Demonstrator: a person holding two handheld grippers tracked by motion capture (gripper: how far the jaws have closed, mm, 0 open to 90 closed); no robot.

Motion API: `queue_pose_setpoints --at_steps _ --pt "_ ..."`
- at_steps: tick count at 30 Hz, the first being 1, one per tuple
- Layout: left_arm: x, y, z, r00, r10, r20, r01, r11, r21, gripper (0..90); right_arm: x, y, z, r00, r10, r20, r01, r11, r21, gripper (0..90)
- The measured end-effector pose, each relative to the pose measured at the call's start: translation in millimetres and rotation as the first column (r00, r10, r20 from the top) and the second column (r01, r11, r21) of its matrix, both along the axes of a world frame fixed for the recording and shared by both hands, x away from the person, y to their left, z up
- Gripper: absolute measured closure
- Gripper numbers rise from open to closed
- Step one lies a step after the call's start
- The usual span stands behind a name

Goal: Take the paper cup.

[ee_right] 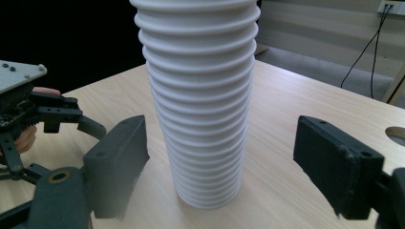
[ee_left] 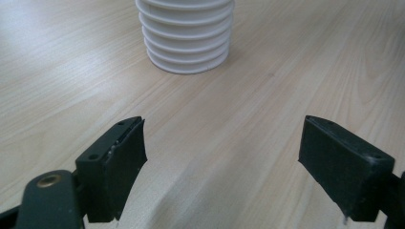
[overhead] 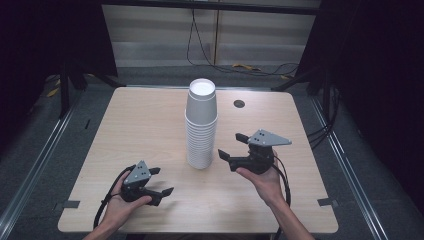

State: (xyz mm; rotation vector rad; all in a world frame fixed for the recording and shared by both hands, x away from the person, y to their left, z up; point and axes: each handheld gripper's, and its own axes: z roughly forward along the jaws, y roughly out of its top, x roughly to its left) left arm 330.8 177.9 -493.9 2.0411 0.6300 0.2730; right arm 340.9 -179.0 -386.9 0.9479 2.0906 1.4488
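Since the tall stack of nested white paper cups (overhead: 201, 125) stands upright near the middle of the pale wooden table (overhead: 140, 130), you have open board on every side of it. Your right gripper (overhead: 233, 146) sits just beside the stack's lower half, jaws spread wide and holding nothing; in the right gripper view the ribbed column (ee_right: 200, 109) rises between them, untouched. Your left gripper (overhead: 162, 181) rests well back toward the near edge, jaws likewise apart and empty, with the stack's base (ee_left: 187, 43) ahead of it.

Expect the cups to be light, thin-walled and easily crushed, and the tall column will probably tip at a sideways nudge. The rolled rims look like the stiffest places to take hold; squeeze gently across a rim rather than on the bare wall of the top cup. Steadying the lower stack with one gripper while the other lifts from above seems wise.

Mind the round cable hole (overhead: 239, 104) behind and to the right.
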Motion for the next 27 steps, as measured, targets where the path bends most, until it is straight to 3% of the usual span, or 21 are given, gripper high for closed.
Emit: queue_pose_setpoints --at_steps 7,18,27 --pt "-0.4 -0.1 -0.1 1.0000 -0.001 -0.005 0.001 1.0000 -0.001 15.9 6.5 4.2 12.0 0.9998 0.014 0.014 -0.015 1.000 0.012 19.6" --pt "0.9 1.6 -0.5 1.0000 0.005 -0.002 -0.005 1.0000 0.003 16.0 16.7 15.2 37.4 0.9962 0.081 0.033 -0.081 0.996 0.028 18.8" --pt "0.7 1.8 -0.4 1.0000 0.007 -0.002 -0.007 1.0000 0.000 16.0 24.6 19.3 55.2 0.9935 0.110 0.027 -0.111 0.993 0.043 18.4"
